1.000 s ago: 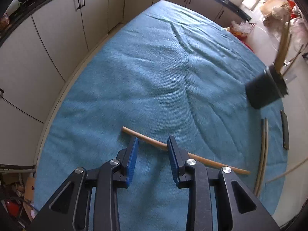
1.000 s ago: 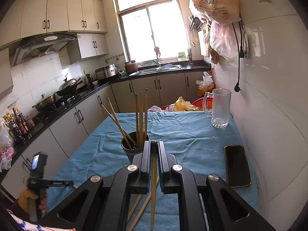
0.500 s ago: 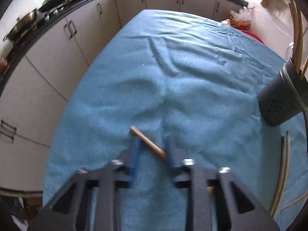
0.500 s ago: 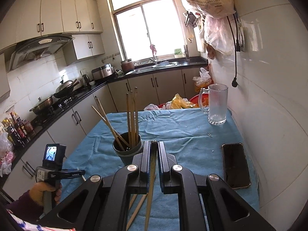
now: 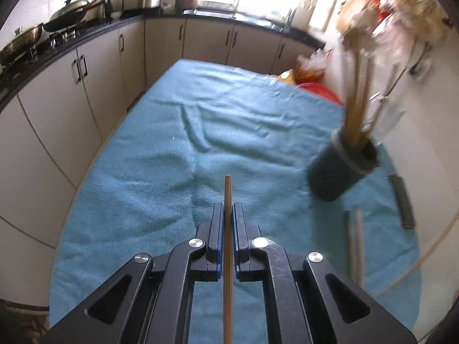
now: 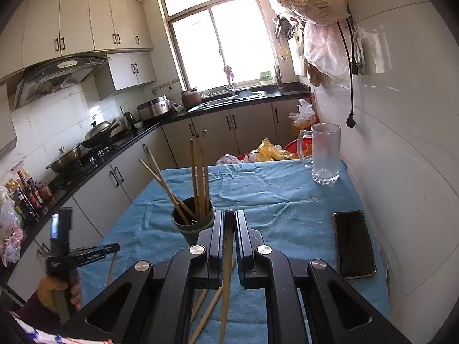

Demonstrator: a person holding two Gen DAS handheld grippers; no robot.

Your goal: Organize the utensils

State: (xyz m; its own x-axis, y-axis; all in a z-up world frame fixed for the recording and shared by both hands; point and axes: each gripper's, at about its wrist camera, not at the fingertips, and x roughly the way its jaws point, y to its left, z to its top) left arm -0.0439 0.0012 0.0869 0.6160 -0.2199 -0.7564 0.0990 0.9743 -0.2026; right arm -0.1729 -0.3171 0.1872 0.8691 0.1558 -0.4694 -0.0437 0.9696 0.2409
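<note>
The left gripper (image 5: 228,213) is squeezed tight on one long wooden chopstick (image 5: 227,189), which pokes out past the blue pads and sits up off the blue cloth (image 5: 160,166). The right gripper (image 6: 228,223) is clamped on another chopstick (image 6: 226,272) the same way. The cloth is soft, fuzzy and wrinkled, and it covers the whole table in a small kitchen with pale cupboards (image 6: 123,177) and a black counter. The dark round cup (image 6: 191,223) stands on the cloth just past the right gripper, with thin brown sticks in it – some straight up, some leaning. A few loose chopsticks (image 5: 355,246) lie flat near the cup. Only the right view shows the bright window (image 6: 226,40), the clear glass mug (image 6: 325,154), the shiny black phone (image 6: 353,243) lying flat, and a gloved hand (image 6: 57,289) holding the other tool. The left view is blurry around the cup (image 5: 341,166) – it looks tilted there
</note>
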